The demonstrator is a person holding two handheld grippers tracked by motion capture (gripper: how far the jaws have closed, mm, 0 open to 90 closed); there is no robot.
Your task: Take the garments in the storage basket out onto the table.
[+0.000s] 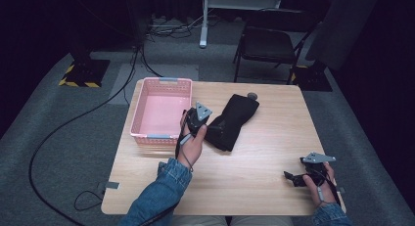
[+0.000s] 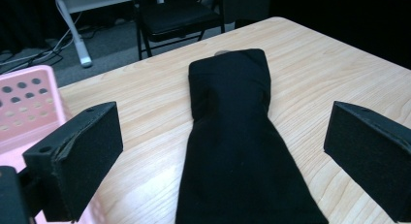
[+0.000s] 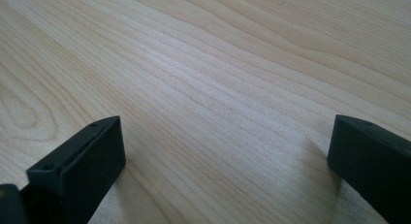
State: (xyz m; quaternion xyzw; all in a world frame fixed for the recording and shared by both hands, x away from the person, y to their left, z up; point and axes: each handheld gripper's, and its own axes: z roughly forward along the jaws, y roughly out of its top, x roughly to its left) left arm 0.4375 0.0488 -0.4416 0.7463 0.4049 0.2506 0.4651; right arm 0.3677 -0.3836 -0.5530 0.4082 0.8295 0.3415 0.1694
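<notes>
Dim room, pale wood bench (image 1: 254, 157), left tongs (image 2: 223, 141) spread wide astride folded black cloth (image 2: 237, 136) beside pink basket (image 1: 161, 111), right tongs (image 3: 225, 161) spread low over bare bench near its corner.

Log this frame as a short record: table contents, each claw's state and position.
table: wood, holds basket and cloth
basket: pink, far left of table, looks empty
cloth: black, folded, mid-table, right of basket
left claw: open, jaws either side of the cloth's near end, not closed on it
right claw: open, low over bare wood at the near right corner, nothing between the jaws
small round thing: grey, at the cloth's far end, too small to identify
</notes>
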